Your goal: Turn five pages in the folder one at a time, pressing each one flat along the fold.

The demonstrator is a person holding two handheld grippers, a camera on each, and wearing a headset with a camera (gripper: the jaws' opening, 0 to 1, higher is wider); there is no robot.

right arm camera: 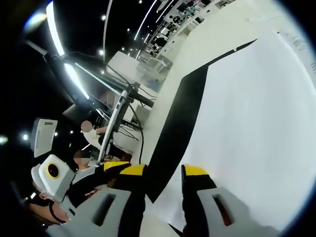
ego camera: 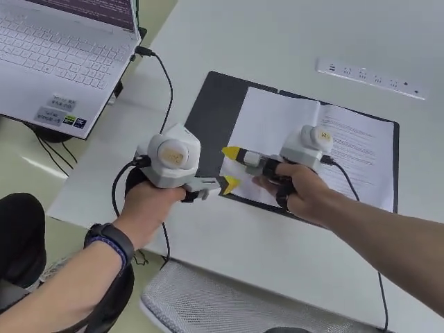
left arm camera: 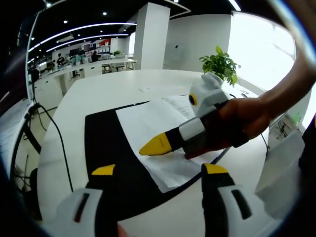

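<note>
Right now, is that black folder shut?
No: the folder lies open on the table, its white pages showing.

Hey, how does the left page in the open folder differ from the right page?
The left page is blank white; the right page carries printed text. The right gripper has its yellow tip over the left page, while that gripper's cable crosses the right page. Both lie open in the black folder on the white table.
</note>
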